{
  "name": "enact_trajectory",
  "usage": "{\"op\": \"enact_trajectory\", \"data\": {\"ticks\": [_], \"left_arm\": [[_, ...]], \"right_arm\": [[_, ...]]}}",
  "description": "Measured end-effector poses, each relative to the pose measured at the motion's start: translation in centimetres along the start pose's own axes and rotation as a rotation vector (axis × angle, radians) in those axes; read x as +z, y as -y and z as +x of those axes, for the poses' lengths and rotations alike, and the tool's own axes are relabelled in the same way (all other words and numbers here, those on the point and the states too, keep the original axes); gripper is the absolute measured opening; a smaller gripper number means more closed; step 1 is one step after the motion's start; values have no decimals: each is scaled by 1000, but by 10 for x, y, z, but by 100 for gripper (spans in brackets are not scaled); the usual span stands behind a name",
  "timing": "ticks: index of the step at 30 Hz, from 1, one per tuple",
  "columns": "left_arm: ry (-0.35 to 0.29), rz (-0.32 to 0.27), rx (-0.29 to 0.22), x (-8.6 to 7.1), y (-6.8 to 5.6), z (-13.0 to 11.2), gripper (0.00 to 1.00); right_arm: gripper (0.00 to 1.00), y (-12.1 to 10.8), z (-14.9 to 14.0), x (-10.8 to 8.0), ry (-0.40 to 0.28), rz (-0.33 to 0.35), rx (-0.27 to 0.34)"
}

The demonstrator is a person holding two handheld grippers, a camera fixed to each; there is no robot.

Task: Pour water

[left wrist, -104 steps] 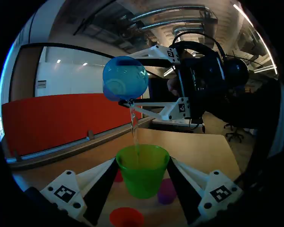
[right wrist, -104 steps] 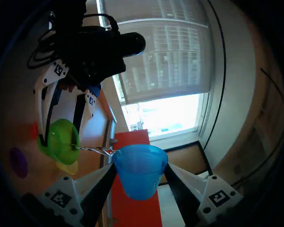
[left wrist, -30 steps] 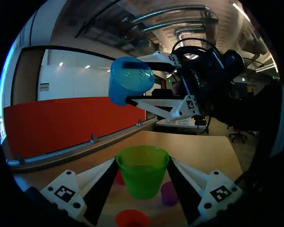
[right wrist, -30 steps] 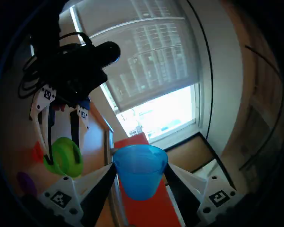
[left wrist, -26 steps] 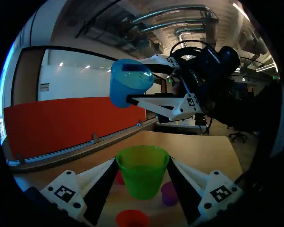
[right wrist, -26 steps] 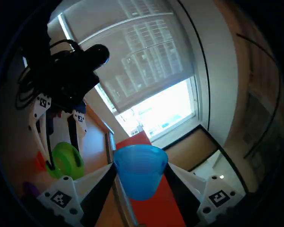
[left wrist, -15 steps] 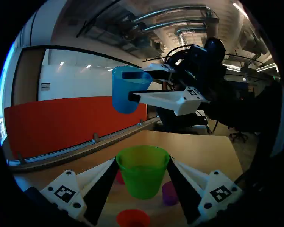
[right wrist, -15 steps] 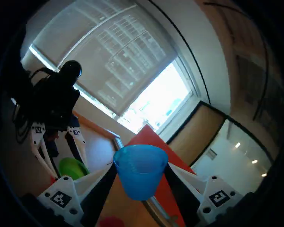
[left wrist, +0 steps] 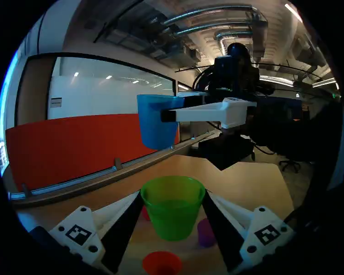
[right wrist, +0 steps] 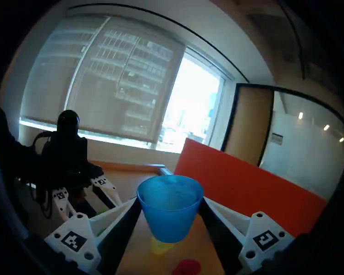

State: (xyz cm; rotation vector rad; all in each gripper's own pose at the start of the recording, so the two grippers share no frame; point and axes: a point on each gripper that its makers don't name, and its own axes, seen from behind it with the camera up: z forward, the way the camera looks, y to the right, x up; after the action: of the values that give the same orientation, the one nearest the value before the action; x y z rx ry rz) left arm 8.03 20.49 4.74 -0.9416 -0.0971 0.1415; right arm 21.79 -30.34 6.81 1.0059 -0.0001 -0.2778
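Two cups pinched above the wooden tabletop (left wrist: 245,176).
Nearest, the left gripper (left wrist: 172,197) clamps the translucent green plastic cup (left wrist: 173,215) mid-wall: likely light, squashy, spill-prone; beyond, the right gripper (left wrist: 159,114) pinches the upright translucent blue plastic cup (left wrist: 150,130) aloft.

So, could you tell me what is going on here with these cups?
A person handles two cups with two tools. The left tool grips a green cup, which seems to hold water, over the table. The right tool holds a blue cup upright and higher, with no stream falling, so the pour looks finished.
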Motion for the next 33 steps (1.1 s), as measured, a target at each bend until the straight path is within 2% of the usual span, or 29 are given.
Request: {"op": "enact_trajectory", "data": {"ticks": [5,9,21,27,33], "left_arm": [[16,5,1,-2,1,-3,87],[36,2,3,-3,0,-7,88],[113,17,-2,-5,-2,-24,88],[163,25,12,-6,-5,-36,88],[197,30,5,-10,-10,-44,88]], "right_arm": [[90,1,-5,-1,13,23,103],[90,-1,-10,-3,28,27,142],[90,-8,-45,-13,122,18,134],[90,-11,-63,-17,169,19,136],[91,-13,-82,-21,211,27,138]]}}
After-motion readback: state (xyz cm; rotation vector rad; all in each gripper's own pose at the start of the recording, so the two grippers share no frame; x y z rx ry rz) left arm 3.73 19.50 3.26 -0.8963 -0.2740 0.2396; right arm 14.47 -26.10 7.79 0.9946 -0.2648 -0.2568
